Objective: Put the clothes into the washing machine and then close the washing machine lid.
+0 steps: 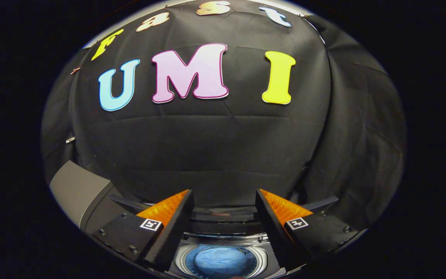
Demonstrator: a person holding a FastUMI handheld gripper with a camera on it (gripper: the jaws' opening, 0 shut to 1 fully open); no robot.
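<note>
Item: your gripper [224, 201], fingers spread wide, nothing between them, held high over the grey top-loading washing machine [79, 190]. Item: crumpled light-blue cloth [221, 260], lying inside the round drum below the fingers, so loading looks done. Item: the dark lid [223, 217], apparently standing raised beyond the drum; closing it likely remains.

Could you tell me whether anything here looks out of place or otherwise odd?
Nothing stands out. The blue clothes lie inside the washing machine drum, between and below the open, empty gripper fingers. No cloth hangs over the rim, as far as shows. The machine is open, its lid not yet closed.
</note>
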